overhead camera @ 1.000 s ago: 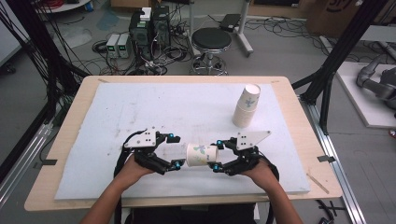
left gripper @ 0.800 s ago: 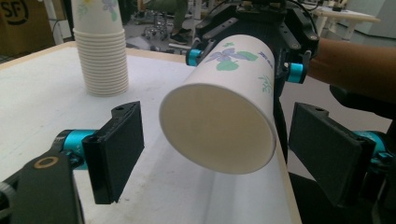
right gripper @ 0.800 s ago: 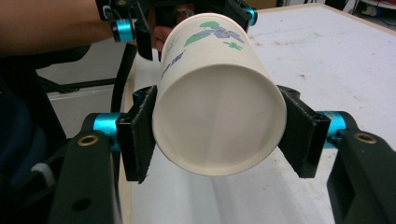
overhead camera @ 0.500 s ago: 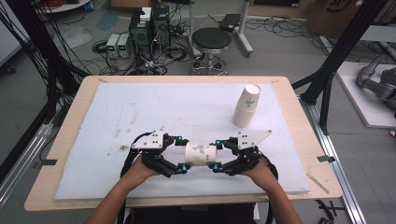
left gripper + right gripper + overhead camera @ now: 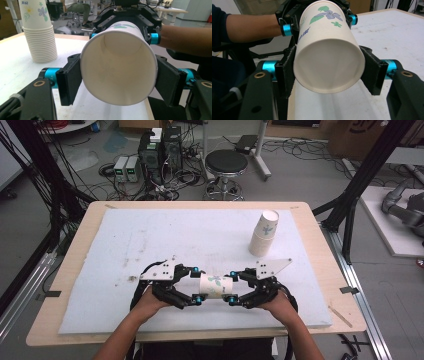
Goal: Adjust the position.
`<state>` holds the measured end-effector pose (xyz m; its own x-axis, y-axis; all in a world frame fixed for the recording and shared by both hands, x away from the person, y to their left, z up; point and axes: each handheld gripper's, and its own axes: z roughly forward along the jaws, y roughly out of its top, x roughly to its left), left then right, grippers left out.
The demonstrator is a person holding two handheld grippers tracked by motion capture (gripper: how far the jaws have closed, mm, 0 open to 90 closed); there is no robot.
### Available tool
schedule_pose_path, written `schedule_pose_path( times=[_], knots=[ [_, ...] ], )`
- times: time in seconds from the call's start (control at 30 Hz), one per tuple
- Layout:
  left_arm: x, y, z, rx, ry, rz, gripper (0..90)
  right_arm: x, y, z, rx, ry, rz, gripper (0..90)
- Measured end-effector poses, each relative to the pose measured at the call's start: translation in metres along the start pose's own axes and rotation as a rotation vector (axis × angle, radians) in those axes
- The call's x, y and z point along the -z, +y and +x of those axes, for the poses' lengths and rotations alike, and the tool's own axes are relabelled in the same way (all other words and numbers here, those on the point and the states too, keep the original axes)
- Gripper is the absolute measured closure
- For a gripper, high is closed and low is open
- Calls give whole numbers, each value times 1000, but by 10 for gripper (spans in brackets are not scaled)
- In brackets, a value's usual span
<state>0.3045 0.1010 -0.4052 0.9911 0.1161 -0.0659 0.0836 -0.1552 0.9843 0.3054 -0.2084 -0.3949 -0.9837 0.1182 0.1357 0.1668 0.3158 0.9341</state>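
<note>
A white paper cup (image 5: 214, 286) with a flower print lies level above the front of the white mat (image 5: 150, 240), held from both ends. My left gripper (image 5: 197, 285) has just been closing its jaws, and its pads (image 5: 71, 80) now press on the rim end of the cup (image 5: 117, 65), whose open mouth faces the left gripper view. From the other side my right gripper (image 5: 231, 286) is shut on the base end. In the right gripper view the cup's bottom (image 5: 328, 67) sits between the black pads (image 5: 372, 71).
A tall stack of matching paper cups (image 5: 262, 235) stands upright at the back right of the mat, and it also stands at the upper left of the left gripper view (image 5: 38, 32). The wooden table edge (image 5: 320, 250) runs beyond it. A stool (image 5: 226, 162) stands behind the table.
My left gripper slid right up to the cup and closed its jaws around the cup's mouth end. The right gripper kept still with the cup in it.
</note>
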Motion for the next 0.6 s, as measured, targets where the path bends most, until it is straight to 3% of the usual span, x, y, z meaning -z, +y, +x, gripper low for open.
schedule_pose_path(
  times=[0.07,0.13,0.2,0.3,0.6],
  knots=[
    [0,3,0,6,0,12,292,0,0,0,-7,-1,0,360],
    [1,6,1,15,0,23,294,-1,2,1,-32,-20,0,252],
    [2,8,1,18,3,31,296,-2,3,1,-49,-31,5,214],
    [4,11,2,11,9,55,297,-3,5,2,-39,-46,8,212],
    [10,25,3,-16,44,185,298,-5,10,5,-6,-89,38,209]
  ],
)
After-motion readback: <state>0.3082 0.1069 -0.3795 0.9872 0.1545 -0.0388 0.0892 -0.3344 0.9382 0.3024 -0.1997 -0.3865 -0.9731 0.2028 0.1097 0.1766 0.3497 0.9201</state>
